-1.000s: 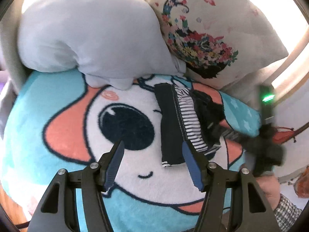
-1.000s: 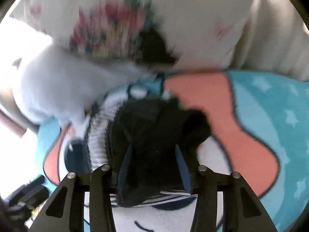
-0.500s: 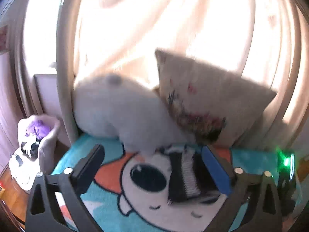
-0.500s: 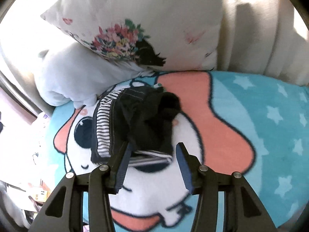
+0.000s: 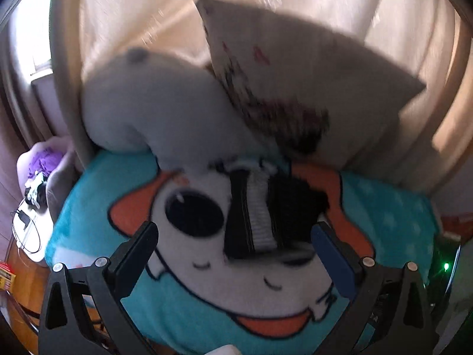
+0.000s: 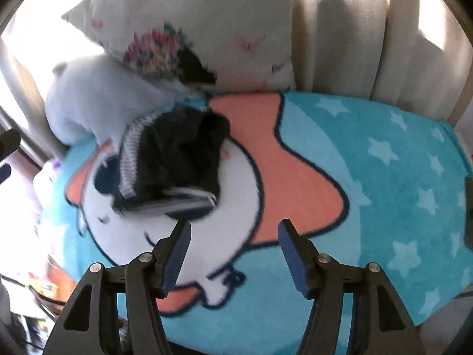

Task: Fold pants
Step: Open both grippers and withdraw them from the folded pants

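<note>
The pants, dark with a black-and-white striped band, lie folded in a compact bundle on the cartoon blanket. In the right wrist view the same pants rest up and left of my fingers. My left gripper hovers above the blanket, jaws spread wide, nothing between them. My right gripper is lifted off the bundle over the white and orange print; its jaws are opening and hold nothing.
A pale plush pillow and a floral cushion lean against the curtain right behind the pants. The blanket's teal starred part stretches to the right. Floor clutter lies at the left edge.
The right gripper let go of the pants and drew back toward me. The left gripper opened wide, rose and tilted up, so the curtain came into view.
</note>
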A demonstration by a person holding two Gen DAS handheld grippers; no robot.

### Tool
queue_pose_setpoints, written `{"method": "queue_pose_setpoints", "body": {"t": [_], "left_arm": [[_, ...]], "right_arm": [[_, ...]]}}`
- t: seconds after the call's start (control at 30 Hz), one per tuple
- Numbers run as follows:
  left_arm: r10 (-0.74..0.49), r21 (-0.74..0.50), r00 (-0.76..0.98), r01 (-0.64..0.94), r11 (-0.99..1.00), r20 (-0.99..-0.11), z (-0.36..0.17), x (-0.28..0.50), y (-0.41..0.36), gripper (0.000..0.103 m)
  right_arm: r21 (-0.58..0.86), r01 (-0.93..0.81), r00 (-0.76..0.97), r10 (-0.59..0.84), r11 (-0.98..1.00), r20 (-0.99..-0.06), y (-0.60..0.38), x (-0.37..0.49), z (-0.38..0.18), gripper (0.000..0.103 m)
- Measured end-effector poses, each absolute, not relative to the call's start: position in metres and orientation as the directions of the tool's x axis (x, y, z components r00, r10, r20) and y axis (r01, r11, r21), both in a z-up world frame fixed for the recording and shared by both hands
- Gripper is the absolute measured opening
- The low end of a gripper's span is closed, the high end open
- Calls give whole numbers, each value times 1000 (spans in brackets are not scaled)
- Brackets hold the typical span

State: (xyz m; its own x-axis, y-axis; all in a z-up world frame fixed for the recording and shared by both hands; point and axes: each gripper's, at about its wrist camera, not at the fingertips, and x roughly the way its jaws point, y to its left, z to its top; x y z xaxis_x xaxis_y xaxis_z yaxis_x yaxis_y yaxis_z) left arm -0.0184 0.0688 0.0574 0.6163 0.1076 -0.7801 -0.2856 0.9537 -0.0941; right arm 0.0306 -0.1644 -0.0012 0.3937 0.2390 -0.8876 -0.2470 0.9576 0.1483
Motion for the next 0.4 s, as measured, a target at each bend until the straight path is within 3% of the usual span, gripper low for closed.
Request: {"method": "queue_pose_setpoints", "body": {"t": [0.4], "left_arm": [[85, -44, 482, -251, 967, -872, 12, -15, 52, 103]], "right_arm": [[111, -266, 315, 195, 958, -929, -149, 26, -41, 68]]}}
